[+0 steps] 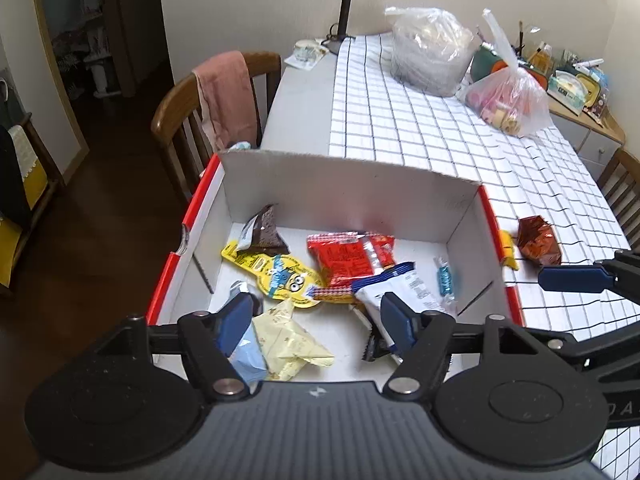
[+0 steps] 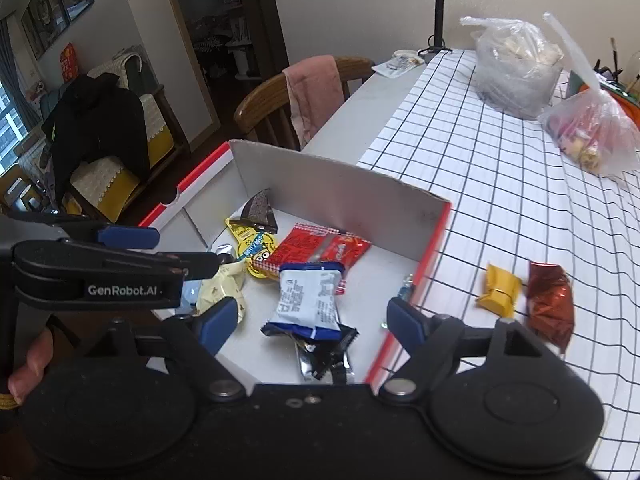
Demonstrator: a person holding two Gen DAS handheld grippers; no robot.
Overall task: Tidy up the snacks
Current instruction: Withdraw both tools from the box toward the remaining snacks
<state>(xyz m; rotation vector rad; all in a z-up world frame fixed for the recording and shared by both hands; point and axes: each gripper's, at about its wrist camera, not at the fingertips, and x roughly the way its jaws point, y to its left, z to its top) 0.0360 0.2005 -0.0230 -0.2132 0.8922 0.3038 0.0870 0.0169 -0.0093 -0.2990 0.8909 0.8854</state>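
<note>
**Both tongs hang empty over the snack box, two snacks still outside**

The red-edged cardboard box (image 1: 460,216) sits at the near corner of the table, open on top, so loose packets can simply be dropped in. Most of the snacks lie there already, in a loose heap on its white floor: a yellow cartoon packet (image 1: 280,276), a red packet (image 1: 344,258), a dark triangular wrapper (image 1: 266,230) leaning into the far corner, a pale cream packet (image 1: 288,336) and a small blue-wrapped candy (image 1: 444,278).

The left gripper (image 1: 316,322) hovers over the near end of the box, angled down, its blue pads spread well apart. Nothing is between them; the cream packet and a white-and-blue packet (image 1: 404,286) lie below, not touched.

The right gripper (image 2: 310,322) hangs beside it, over the box's near right part, jaws spread wider, one fingertip over the floor and the other just past the red rim. It holds nothing either: the white-and-blue packet and a black wrapper (image 2: 324,356) lie loose beneath the gap.

To the right of the right tongs, outside the box on the checked tablecloth (image 2: 500,168), a small yellow candy (image 2: 498,290) and a reddish-brown foil packet (image 2: 550,304) lie just beside each other. By my reckoning those two are what remains, and the right tongs are the better placed to fetch them.
</note>
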